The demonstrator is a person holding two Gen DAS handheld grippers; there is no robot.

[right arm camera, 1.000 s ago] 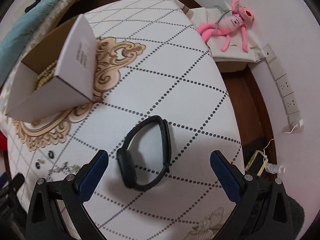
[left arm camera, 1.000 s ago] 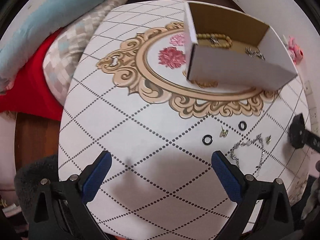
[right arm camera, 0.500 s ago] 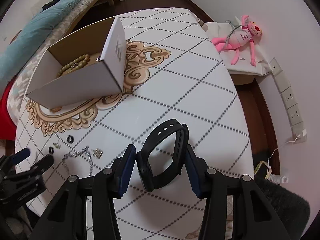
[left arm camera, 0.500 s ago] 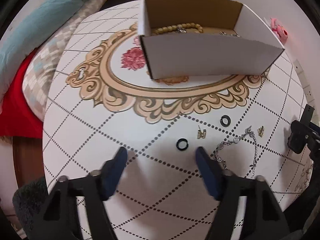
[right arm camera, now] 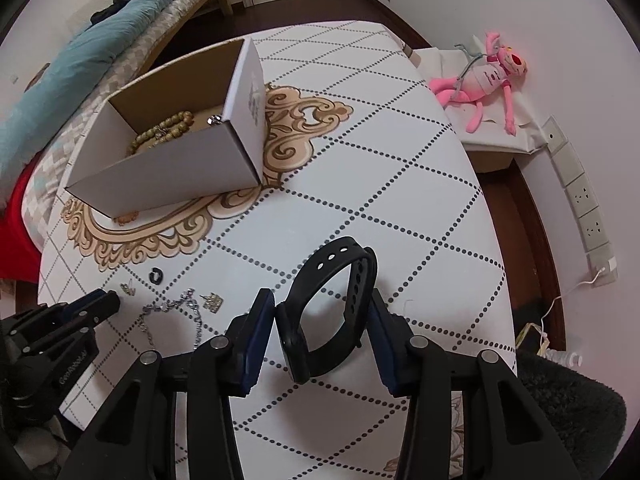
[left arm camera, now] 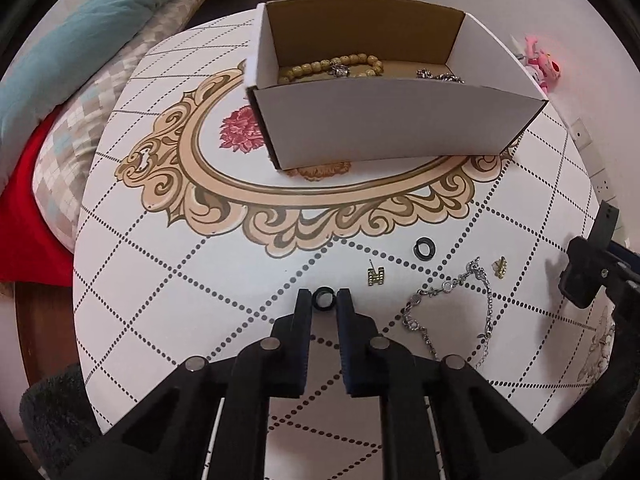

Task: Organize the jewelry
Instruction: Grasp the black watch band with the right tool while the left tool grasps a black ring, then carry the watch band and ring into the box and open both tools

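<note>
In the left wrist view my left gripper (left arm camera: 323, 300) points down at the patterned table (left arm camera: 160, 280), its jaws closing with a small black ring (left arm camera: 322, 291) pinched between the pads. A second black ring (left arm camera: 425, 247), a gold H earring (left arm camera: 375, 277), another gold earring (left arm camera: 501, 267) and a silver chain bracelet (left arm camera: 452, 292) lie to its right. My right gripper (right arm camera: 320, 300) is closing on a black wristband (right arm camera: 340, 252), which stands between its blue pads. The open white box (left arm camera: 392, 120) holds a bead bracelet (left arm camera: 332, 66) and silver pieces.
Blue and checked bedding (left arm camera: 80, 40) with a red cloth lies left of the table. A pink plush toy (right arm camera: 484, 80) sits on a low white stand at the right, near wall sockets (right arm camera: 580, 196). A dark fuzzy seat (right arm camera: 560, 400) is at the table's near edge.
Both grippers went from wide open to closed. The left one shifted right onto the black ring. The right one closed around the wristband and rose a little with it.
</note>
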